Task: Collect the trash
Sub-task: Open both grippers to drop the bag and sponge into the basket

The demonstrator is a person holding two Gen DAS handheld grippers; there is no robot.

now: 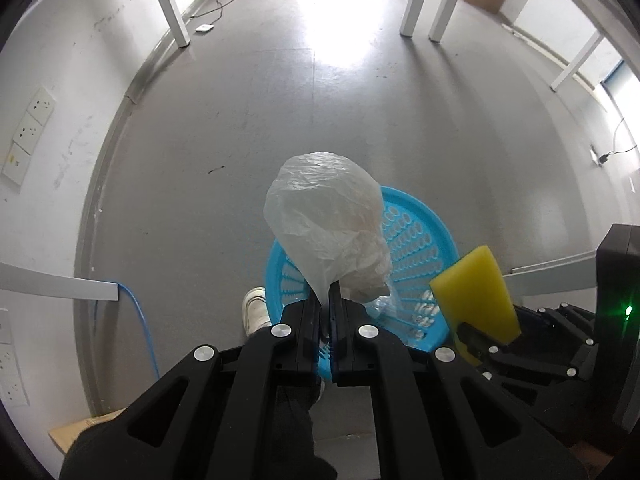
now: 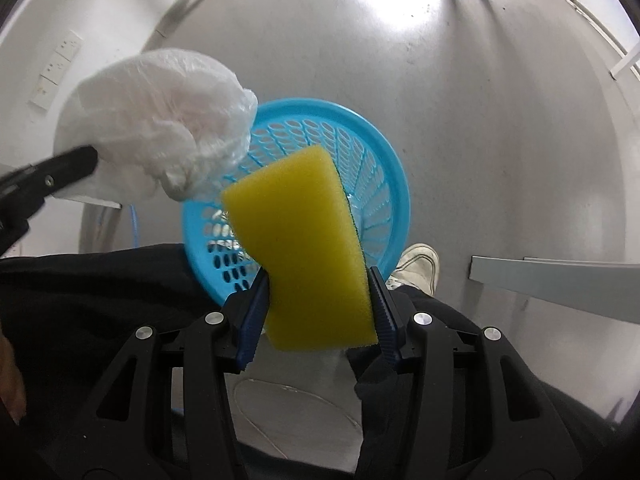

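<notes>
A crumpled clear plastic bag (image 1: 326, 220) hangs from my left gripper (image 1: 330, 300), whose jaws are shut on its lower edge. It hovers over the left side of a blue plastic basket (image 1: 420, 240) standing on the grey floor. My right gripper (image 2: 320, 280) is shut on a yellow sponge (image 2: 304, 240) with a green backing, held straight above the blue basket (image 2: 372, 184). In the right wrist view the plastic bag (image 2: 160, 120) shows at upper left. In the left wrist view the sponge (image 1: 476, 292) appears at right. Something clear lies inside the basket.
A person's white shoes (image 1: 256, 308) (image 2: 416, 264) and dark trousers stand close to the basket. White table legs (image 1: 416, 4) rise at the far end. A wall with sockets (image 1: 28, 132) runs along the left, with a blue cable (image 1: 140, 320) beside it.
</notes>
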